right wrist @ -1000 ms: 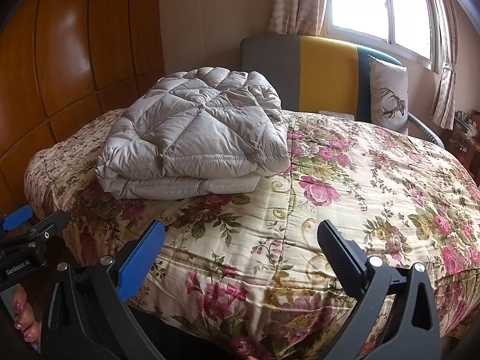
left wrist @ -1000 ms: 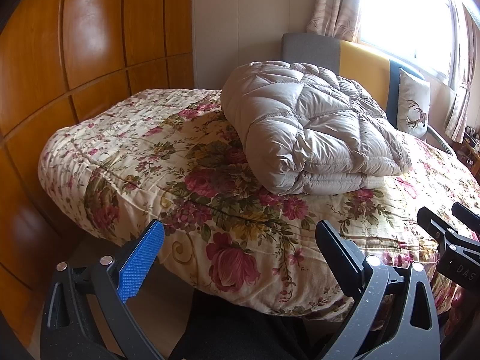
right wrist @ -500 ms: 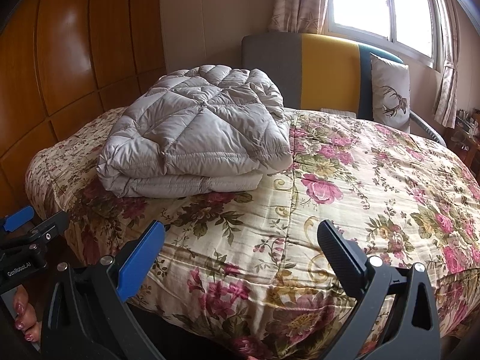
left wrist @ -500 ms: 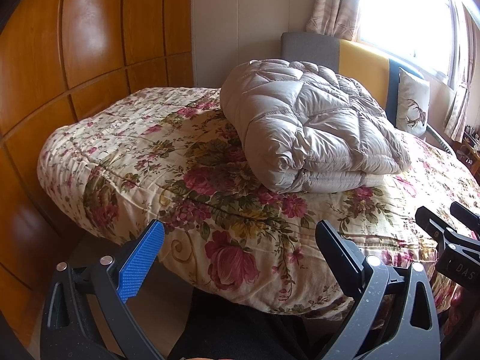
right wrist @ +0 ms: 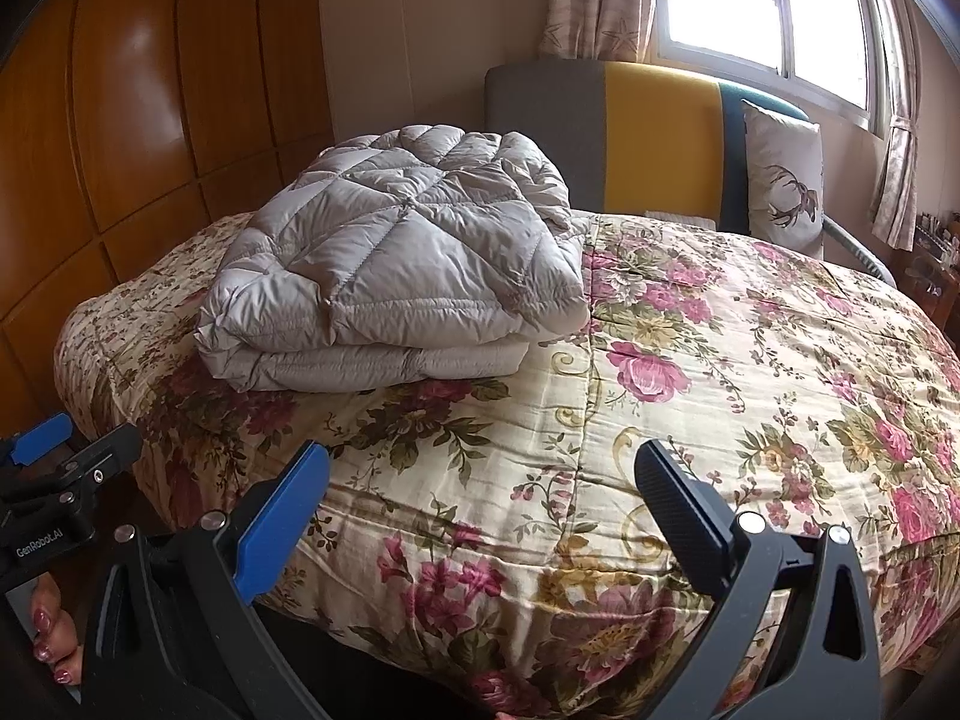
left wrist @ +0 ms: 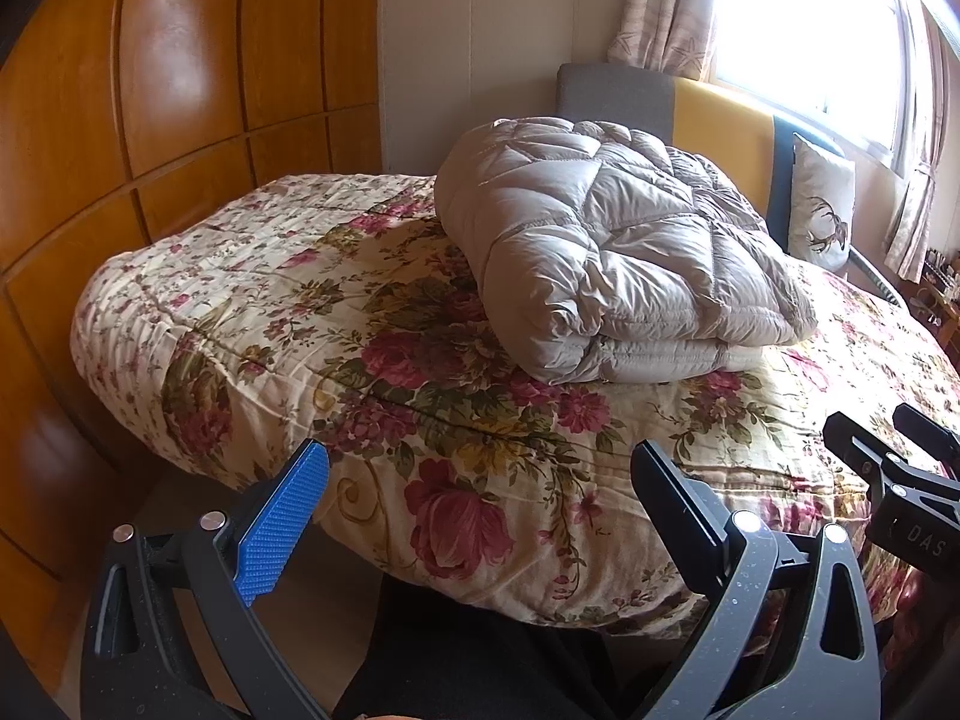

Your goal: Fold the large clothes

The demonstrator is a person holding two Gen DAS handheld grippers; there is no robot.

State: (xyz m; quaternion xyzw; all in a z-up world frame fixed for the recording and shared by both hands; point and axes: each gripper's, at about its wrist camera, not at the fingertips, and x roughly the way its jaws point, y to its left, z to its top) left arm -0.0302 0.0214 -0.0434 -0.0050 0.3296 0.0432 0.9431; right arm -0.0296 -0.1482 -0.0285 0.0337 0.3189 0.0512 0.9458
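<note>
Nothing has shifted: both tongs, left tongs (left wrist: 480, 480) and right tongs (right wrist: 483, 480), hang spread and empty, so leave the folded down jacket (right wrist: 396, 264) squared on the bed (right wrist: 690, 420).

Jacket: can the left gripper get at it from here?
Probably yes. The left gripper is open and empty, only bare bedspread lies before the folded jacket, but it is well short of it.

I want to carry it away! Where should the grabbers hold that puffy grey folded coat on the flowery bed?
Probably the stacked open edges of the puffy grey quilted coat facing the bed's foot. Come from this near side, the left gripper and right gripper each pinching all layers at a corner.
</note>
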